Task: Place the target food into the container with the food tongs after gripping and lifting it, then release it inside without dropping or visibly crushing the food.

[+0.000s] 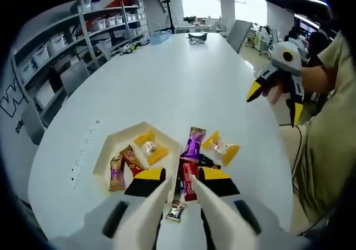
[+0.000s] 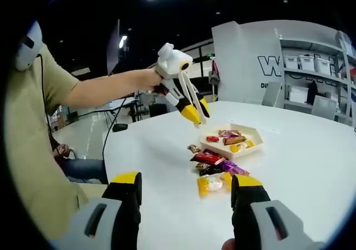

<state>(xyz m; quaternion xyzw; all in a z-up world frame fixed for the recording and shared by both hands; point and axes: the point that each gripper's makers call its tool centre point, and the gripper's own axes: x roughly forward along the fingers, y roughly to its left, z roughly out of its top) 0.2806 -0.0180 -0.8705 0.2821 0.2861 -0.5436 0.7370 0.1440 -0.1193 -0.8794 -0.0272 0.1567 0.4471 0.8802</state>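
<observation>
Left gripper view
Left gripper (image 1: 181, 187): being held low over the near end of the loose sweets, its yellow-tipped jaws spread apart and nothing being pinched between them.
Container (image 1: 111, 144): a cream hexagonal tray is resting on the white table (image 1: 167, 77), left of the jaws; a yellow-wrapped sweet (image 1: 151, 146) and two brown-wrapped bars (image 1: 123, 166) are lying inside it.
Target food: which piece is meant cannot be told. A loose pile is lying just right of the tray: a purple wrapper (image 1: 193, 142), a red bar (image 1: 189, 179), a yellow sweet (image 1: 220, 146) and a small silvery sweet (image 1: 176, 211) nearest the camera.
Right gripper (image 1: 276, 80): being held well above the table at far right, jaws apart, empty.

Right gripper view
Right gripper (image 2: 186, 197): jaws are being held wide open, empty, with a yellow sweet (image 2: 210, 185) lying between and beyond them.
Left gripper (image 2: 194, 112): being hovered above the pile (image 2: 214, 163), tips pointing down.
Container (image 2: 245, 150): just beyond the pile.

Risks
Overlap: wrappers are touching, so two may be caught at once.
Slip: glossy film may slide out during lifting.
Crushing: too hard a squeeze would be deforming a soft sweet.
</observation>
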